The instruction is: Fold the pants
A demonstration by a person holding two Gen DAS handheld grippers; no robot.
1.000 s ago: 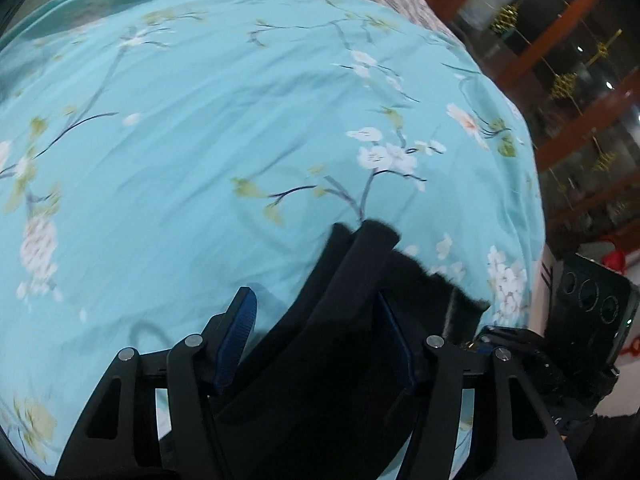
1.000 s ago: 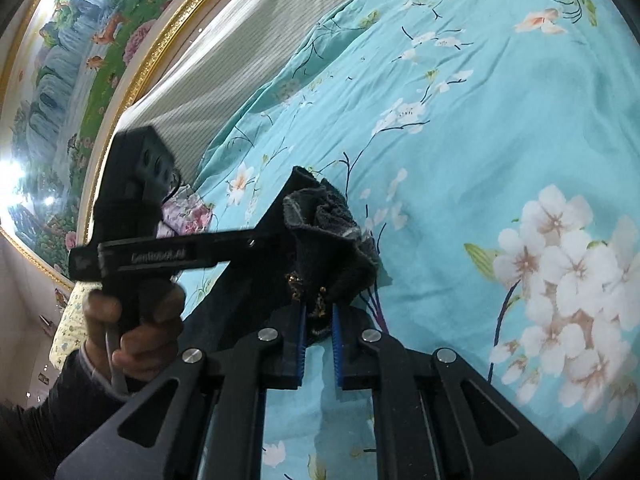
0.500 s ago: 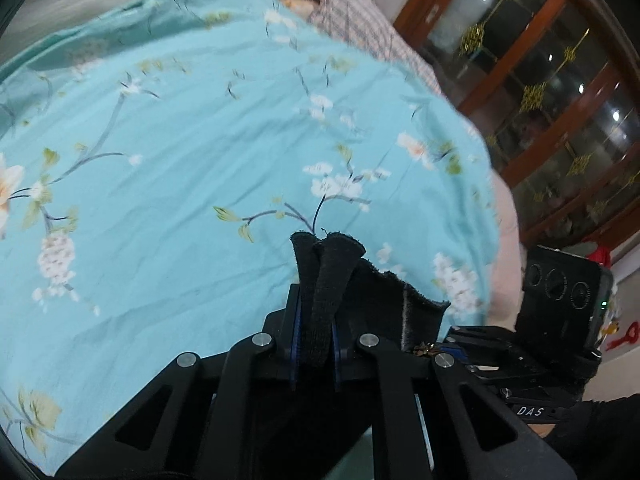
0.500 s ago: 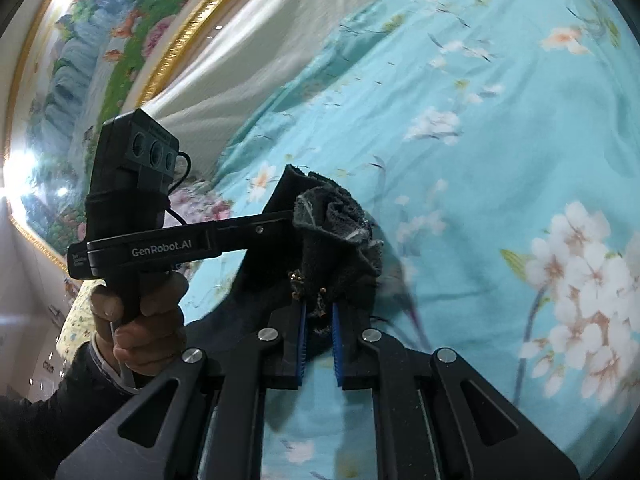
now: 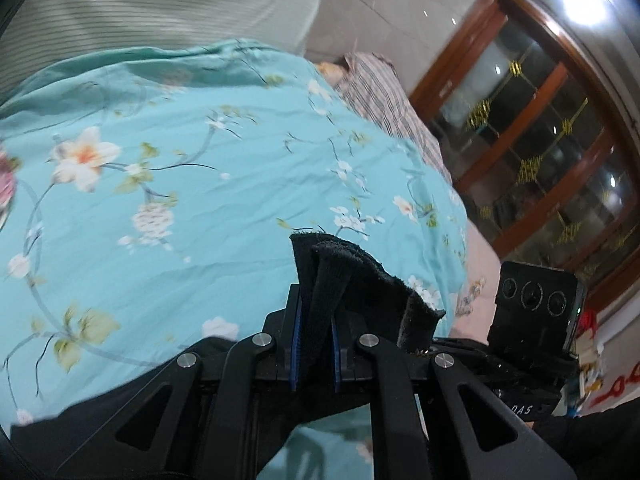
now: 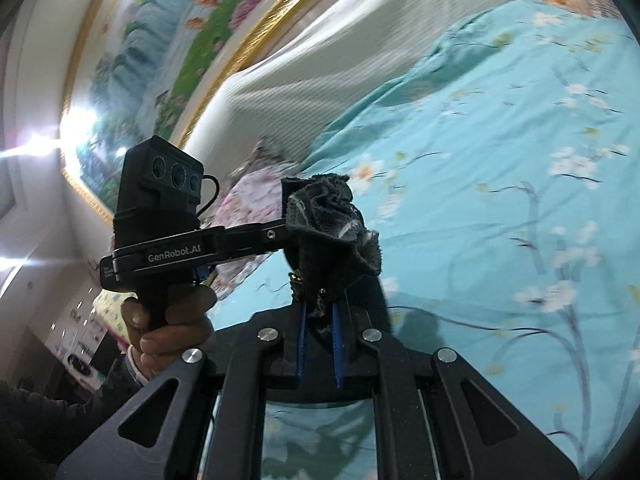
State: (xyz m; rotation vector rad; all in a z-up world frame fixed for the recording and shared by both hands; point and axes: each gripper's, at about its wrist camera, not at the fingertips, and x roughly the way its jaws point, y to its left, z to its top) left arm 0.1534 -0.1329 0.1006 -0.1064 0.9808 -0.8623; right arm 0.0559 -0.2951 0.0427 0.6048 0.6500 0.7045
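The black pants (image 5: 352, 276) are held up above the bed by both grippers, side by side. My left gripper (image 5: 314, 320) is shut on a bunched edge of the pants. My right gripper (image 6: 318, 320) is shut on another bunched edge (image 6: 328, 220) that carries small gold trim. The rest of the pants hangs below the jaws and is mostly hidden. The left gripper's body (image 6: 168, 248) shows in the right wrist view, the right gripper's body (image 5: 532, 320) in the left wrist view.
A teal floral bedsheet (image 5: 160, 184) covers the bed under both grippers. A white striped headboard cushion (image 6: 340, 64) and a gold-framed painting (image 6: 160, 40) lie beyond. A plaid pillow (image 5: 384, 96) and a wood-and-glass cabinet (image 5: 540, 152) stand to the right.
My left gripper has closed on the pants edge. Both grippers have lifted the pants up off the bed, bringing the headboard and wall into view.
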